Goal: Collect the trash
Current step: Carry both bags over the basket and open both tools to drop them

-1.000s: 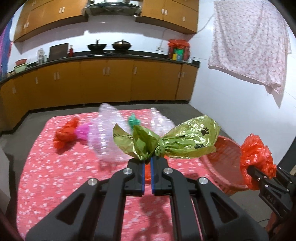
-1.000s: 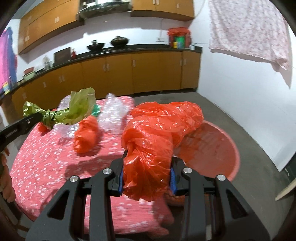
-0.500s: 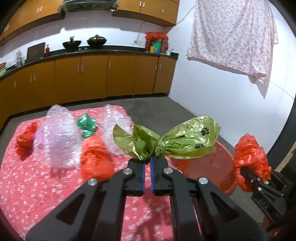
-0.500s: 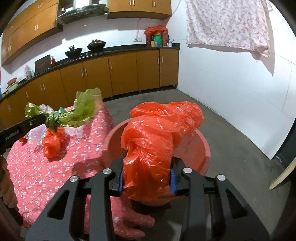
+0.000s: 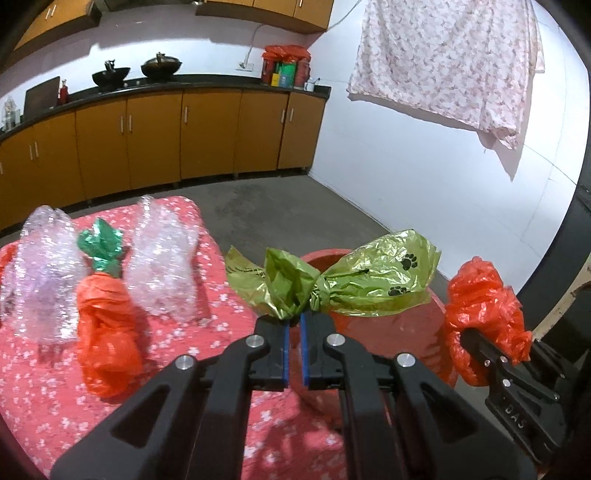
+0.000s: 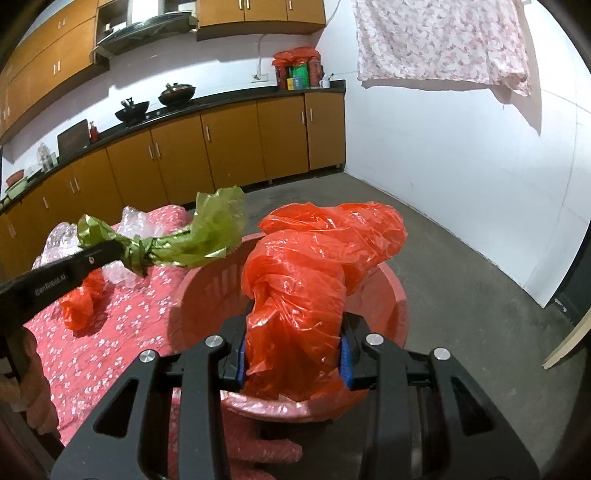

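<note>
- Orange-brown base cabinets point(image 6: 229, 147), left and centre, under a dark countertop point(image 6: 236, 96).
- Two black woks point(image 5: 142, 70), upper left, side by side on it.
- Floral cloth point(image 5: 447, 62), upper right, hanging against the white wall.
- Wall cabinets point(image 6: 258, 11), top; range hood point(image 6: 144, 31) beside them.
- Grey concrete floor point(image 6: 461, 258), right.

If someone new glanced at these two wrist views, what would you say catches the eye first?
Probably the crumpled orange plastic bag clamped in the right gripper, above the round red plastic basin on the floor. Next, the knotted olive-green paw-print bag pinched in the left gripper, beside the red floral tablecloth where clear bubble wrap and another orange bag lie.
</note>
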`<state>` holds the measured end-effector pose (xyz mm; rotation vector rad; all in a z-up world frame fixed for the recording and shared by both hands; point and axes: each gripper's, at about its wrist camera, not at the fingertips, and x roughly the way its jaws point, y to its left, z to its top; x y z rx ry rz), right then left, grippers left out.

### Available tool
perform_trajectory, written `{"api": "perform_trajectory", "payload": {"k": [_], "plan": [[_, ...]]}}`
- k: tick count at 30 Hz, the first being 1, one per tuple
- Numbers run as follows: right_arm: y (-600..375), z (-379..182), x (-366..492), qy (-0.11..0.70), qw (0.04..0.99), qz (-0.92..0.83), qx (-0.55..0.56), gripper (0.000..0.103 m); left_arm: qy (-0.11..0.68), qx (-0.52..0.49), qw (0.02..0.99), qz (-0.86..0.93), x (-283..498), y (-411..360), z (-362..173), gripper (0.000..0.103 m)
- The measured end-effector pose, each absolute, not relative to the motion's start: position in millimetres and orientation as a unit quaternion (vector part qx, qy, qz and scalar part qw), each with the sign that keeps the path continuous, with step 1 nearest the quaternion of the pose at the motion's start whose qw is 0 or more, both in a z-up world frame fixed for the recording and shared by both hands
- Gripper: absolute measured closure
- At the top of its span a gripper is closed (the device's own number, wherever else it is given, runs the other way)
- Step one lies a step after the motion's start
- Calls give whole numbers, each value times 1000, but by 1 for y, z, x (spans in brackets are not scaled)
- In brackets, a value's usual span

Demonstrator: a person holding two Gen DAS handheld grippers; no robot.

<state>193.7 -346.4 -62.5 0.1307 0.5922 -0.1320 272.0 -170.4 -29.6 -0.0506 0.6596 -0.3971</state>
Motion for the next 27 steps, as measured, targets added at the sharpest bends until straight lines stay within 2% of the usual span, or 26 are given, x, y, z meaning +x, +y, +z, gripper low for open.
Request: {"api": "perform_trajectory", "payload": {"k": [14, 17, 21, 23, 25, 27], "plan": [[-366, -67, 213, 286, 953, -67, 74, 66, 340, -19, 915, -217, 294, -199, -49, 96], [-370, -67, 217, 285, 953, -59, 79, 65, 347, -17, 912, -219, 298, -203, -55, 94], [-368, -73, 218, 290, 952, -46, 82, 53, 356, -19, 909, -218, 302, -201, -62, 76], [-368, -74, 217, 293, 952, -43, 84, 48, 358, -21, 909, -213, 303, -195, -63, 71], [-369, -76, 214, 292, 951, -44, 91, 39, 355, -24, 912, -206, 303, -189, -63, 57], [-370, -76, 210, 290, 951, -46, 97, 29, 347, -27, 918, -192, 301, -177, -60, 47]]}}
